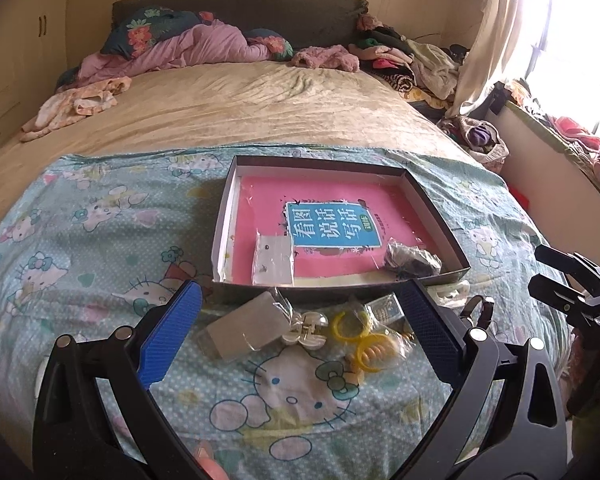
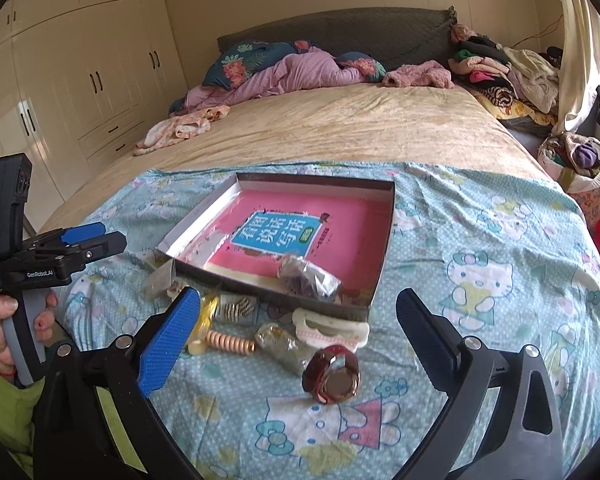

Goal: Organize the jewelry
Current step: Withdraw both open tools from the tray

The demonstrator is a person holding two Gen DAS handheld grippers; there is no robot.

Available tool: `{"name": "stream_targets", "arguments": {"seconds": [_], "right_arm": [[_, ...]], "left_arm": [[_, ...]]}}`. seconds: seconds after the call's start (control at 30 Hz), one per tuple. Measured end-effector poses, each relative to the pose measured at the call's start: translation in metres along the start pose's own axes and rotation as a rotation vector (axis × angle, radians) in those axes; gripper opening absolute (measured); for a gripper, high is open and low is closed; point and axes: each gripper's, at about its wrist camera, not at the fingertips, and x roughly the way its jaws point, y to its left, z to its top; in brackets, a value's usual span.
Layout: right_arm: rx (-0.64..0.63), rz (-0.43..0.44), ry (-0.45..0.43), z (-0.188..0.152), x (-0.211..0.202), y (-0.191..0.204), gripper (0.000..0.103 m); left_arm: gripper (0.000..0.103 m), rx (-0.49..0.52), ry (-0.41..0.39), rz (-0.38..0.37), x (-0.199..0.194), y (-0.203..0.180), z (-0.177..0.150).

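Observation:
A shallow dark box (image 1: 440,216) (image 2: 384,256) with a pink book in it lies on the Hello Kitty cloth. Inside are a small clear packet (image 1: 272,258) and a dark bagged bundle (image 1: 412,260) (image 2: 310,278). In front of the box lie a silver packet (image 1: 242,330), a white hair clip (image 1: 306,330), yellow rings in a bag (image 1: 360,328), a spiral hair tie (image 2: 230,340), a white clip (image 2: 332,330) and a dark red watch (image 2: 334,376). My left gripper (image 1: 300,320) is open over the silver packet and rings. My right gripper (image 2: 300,326) is open above the watch.
The Hello Kitty cloth (image 1: 80,240) covers the near end of a beige bed (image 1: 240,100). Pillows and clothes pile at the headboard (image 2: 300,64). Wardrobes (image 2: 80,80) stand at the left, a clothes basket (image 2: 580,168) at the right. The left gripper shows in the right wrist view (image 2: 80,244).

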Motion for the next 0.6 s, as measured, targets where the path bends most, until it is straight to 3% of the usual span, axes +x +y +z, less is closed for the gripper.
{"name": "stream_targets", "arguments": {"seconds": [0.6], "right_arm": [[0.036, 0.001, 0.097, -0.048, 0.011, -0.014, 0.098]], "left_arm": [[0.093, 0.004, 0.121, -0.056, 0.015, -0.025, -0.044]]}}
